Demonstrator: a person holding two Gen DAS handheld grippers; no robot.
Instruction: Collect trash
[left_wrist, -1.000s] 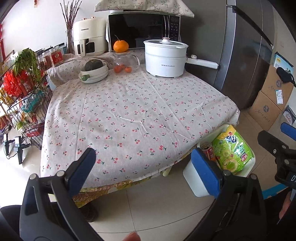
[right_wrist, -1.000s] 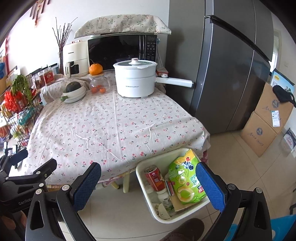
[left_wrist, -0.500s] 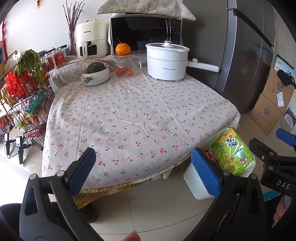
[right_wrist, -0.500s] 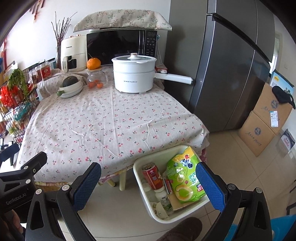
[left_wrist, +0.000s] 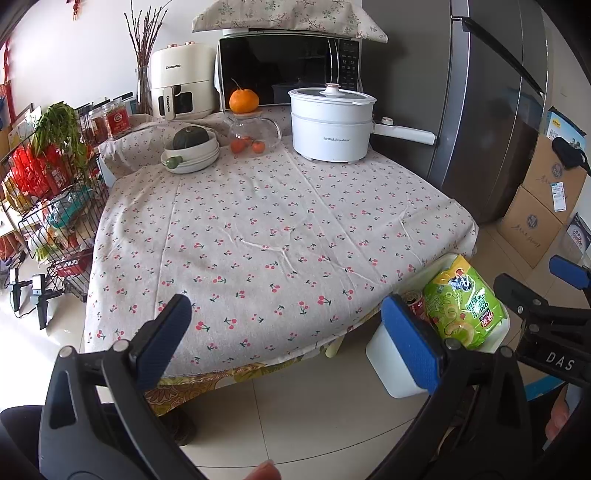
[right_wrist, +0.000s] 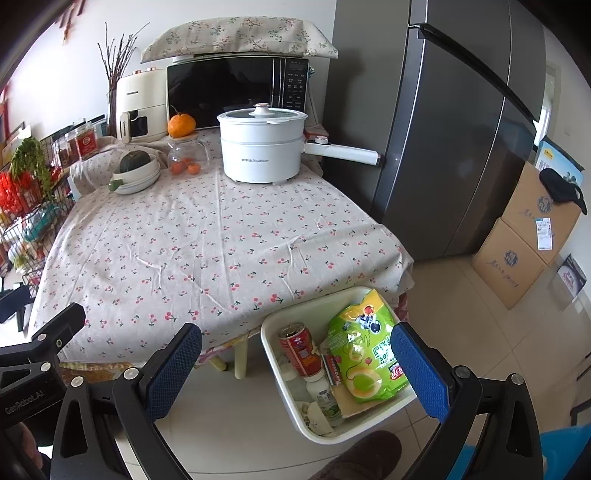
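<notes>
Both the left gripper (left_wrist: 284, 332) and right gripper (right_wrist: 295, 365) hang back with jaws wide apart and empty, likely because the trash, a green snack bag (right_wrist: 365, 356) and red can (right_wrist: 300, 349), already sits in the white bin (right_wrist: 273, 354) on the floor beside the counter (right_wrist: 207, 236).

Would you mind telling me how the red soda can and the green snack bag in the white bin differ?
The red soda can is a rigid, narrow cylinder standing roughly upright; the green snack bag is soft, flat, much larger and lies slanted. The can sits at the bin's left side, the bag fills its right. Both rest in the white bin on the floor by the table.
</notes>
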